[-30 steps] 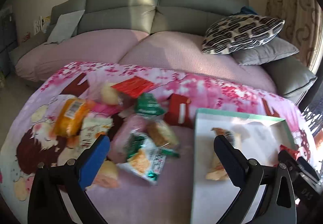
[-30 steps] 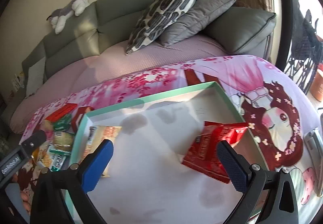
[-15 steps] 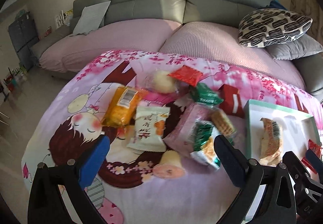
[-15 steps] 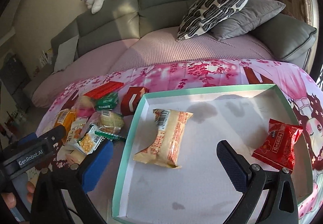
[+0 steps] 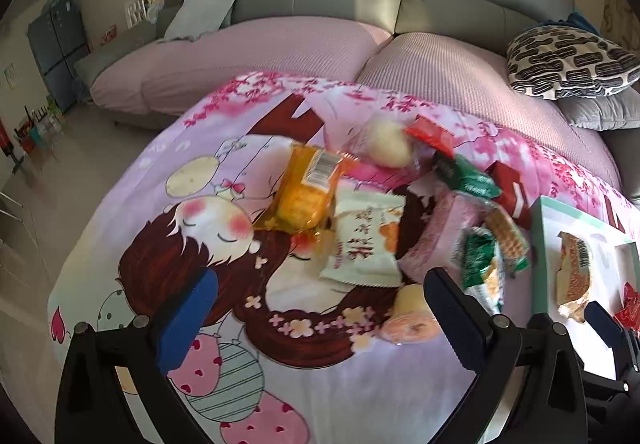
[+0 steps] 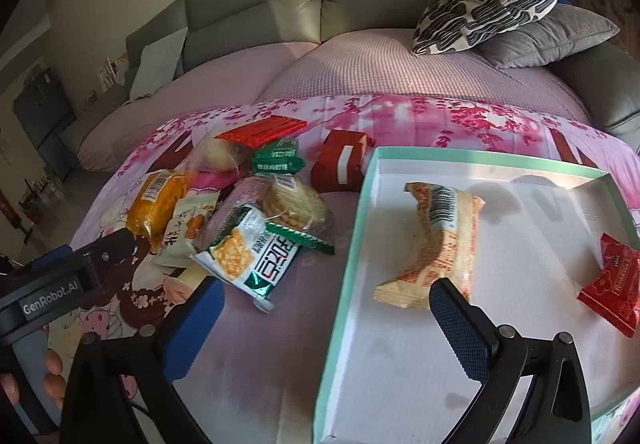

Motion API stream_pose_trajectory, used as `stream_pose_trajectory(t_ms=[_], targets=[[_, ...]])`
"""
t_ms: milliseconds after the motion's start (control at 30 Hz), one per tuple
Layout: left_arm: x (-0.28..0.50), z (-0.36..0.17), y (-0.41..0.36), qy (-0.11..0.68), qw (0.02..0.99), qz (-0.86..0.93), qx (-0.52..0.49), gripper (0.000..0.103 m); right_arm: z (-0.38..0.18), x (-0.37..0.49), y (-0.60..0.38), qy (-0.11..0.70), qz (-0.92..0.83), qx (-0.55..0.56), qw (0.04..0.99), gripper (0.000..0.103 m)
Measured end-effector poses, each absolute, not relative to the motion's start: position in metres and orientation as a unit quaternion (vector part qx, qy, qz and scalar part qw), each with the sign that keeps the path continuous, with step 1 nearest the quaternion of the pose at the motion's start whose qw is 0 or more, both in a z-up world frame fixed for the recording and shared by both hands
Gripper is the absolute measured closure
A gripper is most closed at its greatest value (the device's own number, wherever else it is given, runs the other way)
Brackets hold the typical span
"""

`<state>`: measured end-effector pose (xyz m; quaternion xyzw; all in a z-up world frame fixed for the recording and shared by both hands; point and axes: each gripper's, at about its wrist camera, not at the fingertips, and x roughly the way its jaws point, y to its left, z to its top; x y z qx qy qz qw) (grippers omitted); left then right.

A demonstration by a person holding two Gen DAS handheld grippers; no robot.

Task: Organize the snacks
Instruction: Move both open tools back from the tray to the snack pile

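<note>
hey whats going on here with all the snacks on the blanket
A person holding two tongs is sorting snacks into a white box with a green rim. Two packets are already inside: a beige one and a small red one. The rest sit in a pile on the pink cartoon blanket. The left tongs hover open near the pile, and the right tongs are open and empty at the box edge.

A pile of snack packs point(image 6: 240, 211) lies on the pink blanket, just left of a white box with a green rim point(image 6: 360, 228). Inside the box lie two snacks: a long tan pack point(image 6: 436, 240) and a small red pack point(image 6: 612, 284), well apart.
</note>
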<state>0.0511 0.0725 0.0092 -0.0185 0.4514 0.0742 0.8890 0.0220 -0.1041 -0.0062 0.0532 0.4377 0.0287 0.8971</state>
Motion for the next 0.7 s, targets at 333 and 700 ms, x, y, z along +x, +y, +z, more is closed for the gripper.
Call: stream_pose_trajectory(t_ms=[333, 700], targets=[[0.056, -0.002, 0.097, 0.462, 0.882, 0.071, -0.055, 0.000, -0.014, 0.036, -0.084, 0.437, 0.034, 0.087, 0.895, 0.000], [0.061, -0.016, 0.119, 0.450, 0.883, 0.066, -0.116, 0.000, -0.026, 0.052, -0.083, 0.422, 0.050, 0.166, 0.890, 0.012]])
